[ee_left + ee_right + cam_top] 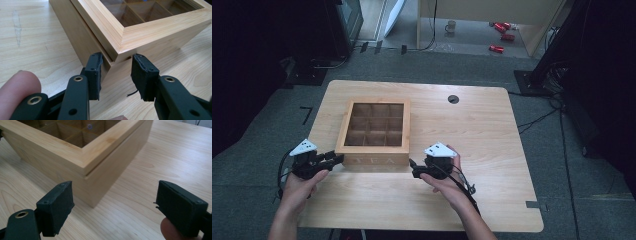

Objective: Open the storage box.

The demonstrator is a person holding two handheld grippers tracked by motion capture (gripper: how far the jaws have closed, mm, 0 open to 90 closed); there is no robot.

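A light wooden tea box [374,131] with a glass-paned lid and inner compartments stands closed on the left half of the wooden table [472,130]. My left gripper [336,159] is at the box's front left corner. In the left gripper view its jaws [116,75] stand open astride that corner of the box [155,32], the left pad [93,75] close against the side wall. My right gripper [414,170] sits by the front right corner. It is wide open [115,205], with the corner of the box [75,157] just ahead of the gap.
A round cable hole [453,99] lies in the table's far middle. Bare tabletop spreads right of the box. Beyond the table, on the floor, are a mug [451,26] and red cans [499,35]. Dark stands flank both sides.
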